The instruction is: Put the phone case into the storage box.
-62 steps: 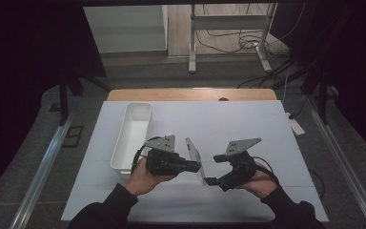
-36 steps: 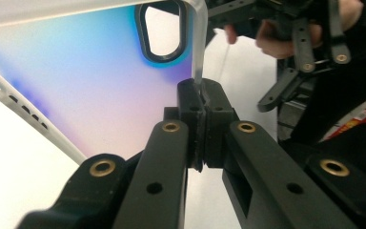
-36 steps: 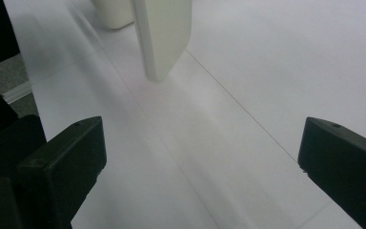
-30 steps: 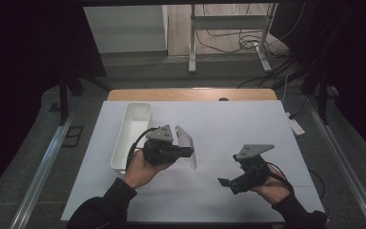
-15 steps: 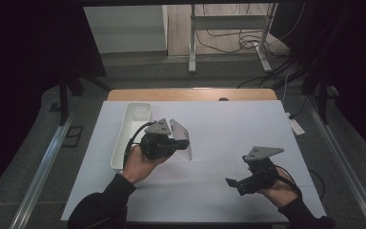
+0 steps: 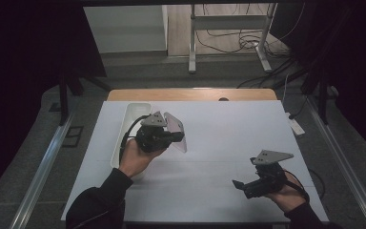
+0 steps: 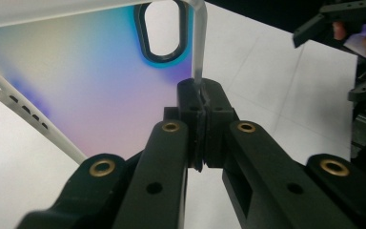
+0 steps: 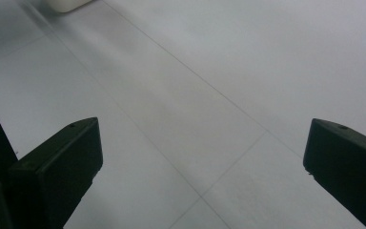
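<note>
Above the left part of the white table: left gripper, jaws clamped on the edge of a thin translucent plastic board with an oval handle hole, held tilted just beside the long white tray. Near the table's front right: right gripper, jaws spread wide, holding nothing, well apart from the board.

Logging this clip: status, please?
Left gripper shut on clear panel's edge, beside white bin. Right gripper open, empty, over table. Nothing in the way.
</note>
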A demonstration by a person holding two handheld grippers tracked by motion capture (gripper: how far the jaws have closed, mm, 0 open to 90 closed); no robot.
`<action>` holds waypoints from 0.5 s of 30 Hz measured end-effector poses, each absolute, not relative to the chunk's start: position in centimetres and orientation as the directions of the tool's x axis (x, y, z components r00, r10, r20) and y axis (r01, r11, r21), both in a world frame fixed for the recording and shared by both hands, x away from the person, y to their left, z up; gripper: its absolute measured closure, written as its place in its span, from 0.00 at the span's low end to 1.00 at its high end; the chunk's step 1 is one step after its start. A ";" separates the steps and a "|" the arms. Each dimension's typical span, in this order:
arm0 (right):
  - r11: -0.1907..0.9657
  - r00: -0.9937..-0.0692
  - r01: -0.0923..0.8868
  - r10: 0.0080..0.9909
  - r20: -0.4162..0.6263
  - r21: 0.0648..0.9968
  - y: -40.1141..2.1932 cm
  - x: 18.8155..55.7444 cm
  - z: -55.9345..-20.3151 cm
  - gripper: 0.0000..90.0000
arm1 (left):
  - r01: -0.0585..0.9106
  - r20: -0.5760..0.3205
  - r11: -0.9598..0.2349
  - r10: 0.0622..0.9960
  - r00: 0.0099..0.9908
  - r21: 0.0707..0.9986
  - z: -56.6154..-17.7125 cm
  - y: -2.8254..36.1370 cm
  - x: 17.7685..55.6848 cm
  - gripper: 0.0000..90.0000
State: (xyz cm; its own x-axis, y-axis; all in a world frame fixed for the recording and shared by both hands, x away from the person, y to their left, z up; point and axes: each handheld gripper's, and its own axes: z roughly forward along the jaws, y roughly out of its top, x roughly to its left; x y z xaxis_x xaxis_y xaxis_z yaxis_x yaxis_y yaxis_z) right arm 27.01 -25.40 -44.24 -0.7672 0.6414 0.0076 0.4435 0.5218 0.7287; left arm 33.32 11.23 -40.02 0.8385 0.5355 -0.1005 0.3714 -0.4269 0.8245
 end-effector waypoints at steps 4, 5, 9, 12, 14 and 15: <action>0.515 -0.755 0.462 0.656 0.016 0.722 -26.2 26.8 -44.4 0.00 | 0.381 -0.094 -0.425 0.558 0.825 0.821 -39.6 11.7 33.8 0.98; 0.515 -0.755 0.462 0.656 0.016 0.722 -26.2 26.8 -44.4 0.00 | 0.381 -0.094 -0.425 0.558 0.825 0.821 -39.6 11.7 33.8 0.98; 0.498 -0.734 0.491 0.679 0.031 0.714 -27.0 26.5 -44.6 0.00 | 0.392 -0.093 -0.420 0.577 0.811 0.819 -39.2 12.3 34.3 0.98; 0.486 -0.718 0.504 0.695 0.033 0.714 -27.6 26.3 -44.7 0.00 | 0.395 -0.082 -0.421 0.593 0.801 0.816 -38.9 12.7 34.6 0.98; 0.481 -0.709 0.510 0.704 0.033 0.713 -28.0 26.2 -44.7 0.00 | 0.400 -0.078 -0.417 0.606 0.792 0.816 -38.7 13.1 34.9 0.98; 0.480 -0.706 0.511 0.707 0.030 0.713 -28.1 26.2 -44.8 0.00 | 0.401 -0.077 -0.413 0.612 0.787 0.817 -38.6 13.4 35.0 0.98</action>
State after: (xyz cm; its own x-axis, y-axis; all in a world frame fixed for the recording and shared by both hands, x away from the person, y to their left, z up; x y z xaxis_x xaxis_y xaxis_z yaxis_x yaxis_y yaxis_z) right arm 26.15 -28.12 -44.76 -0.7062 0.7073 0.0304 0.5112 0.4798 0.7130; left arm 35.01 13.37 -38.60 0.7870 0.6121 -0.0770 0.4015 -0.4134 0.8173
